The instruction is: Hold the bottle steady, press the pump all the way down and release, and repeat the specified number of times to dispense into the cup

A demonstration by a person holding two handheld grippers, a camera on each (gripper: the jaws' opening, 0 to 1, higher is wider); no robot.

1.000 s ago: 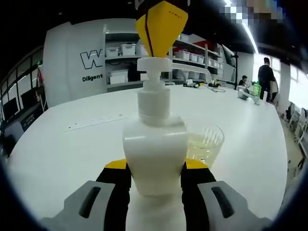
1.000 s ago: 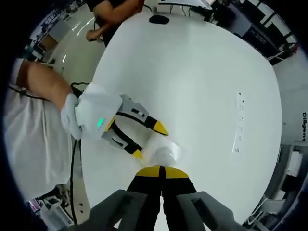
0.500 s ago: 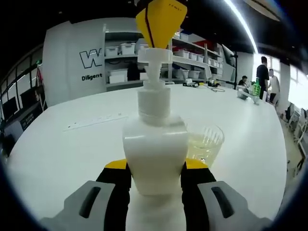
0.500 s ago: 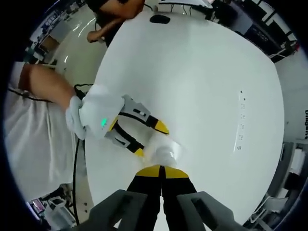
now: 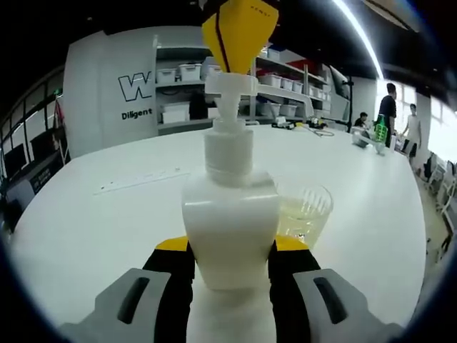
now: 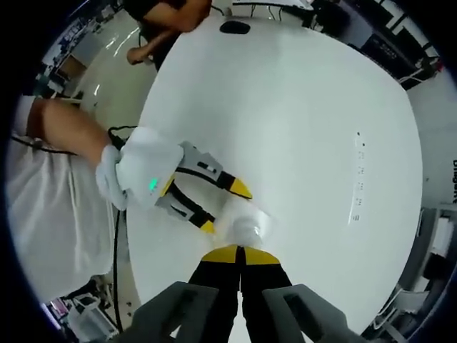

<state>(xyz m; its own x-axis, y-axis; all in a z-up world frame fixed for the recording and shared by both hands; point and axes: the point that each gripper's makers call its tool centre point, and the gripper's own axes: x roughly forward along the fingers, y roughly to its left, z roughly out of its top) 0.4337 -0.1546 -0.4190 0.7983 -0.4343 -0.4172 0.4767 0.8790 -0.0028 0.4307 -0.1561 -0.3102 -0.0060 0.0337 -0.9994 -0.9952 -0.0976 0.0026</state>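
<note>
Left gripper view: the left gripper (image 5: 230,261) has its jaws closed against the two sides of the white pump bottle (image 5: 230,229), gripping the lower body, bottle upright on the white surface (image 5: 93,229). Just beside the bottle stands the clear cup (image 5: 305,212), with a little pale liquid in the bottom; the pump's spout (image 5: 289,106) reaches out over it. Up top, the right gripper (image 5: 239,32) comes down with its yellow tips together, sitting right on the pump head (image 5: 230,87), and the stem below the head is showing.

Right gripper view, looking straight down: the right gripper's (image 6: 240,255) jaws are pressed together, nothing between them, tips over the top of the bottle (image 6: 244,227). The left gripper (image 6: 218,206) reaches in from the surface's near edge, its yellow-tipped jaws flanking the bottle, a gloved hand (image 6: 139,175) behind it. The bottle sits near that edge; across the surface, a strip of small dark marks (image 6: 358,175) lies towards the far side.
</note>
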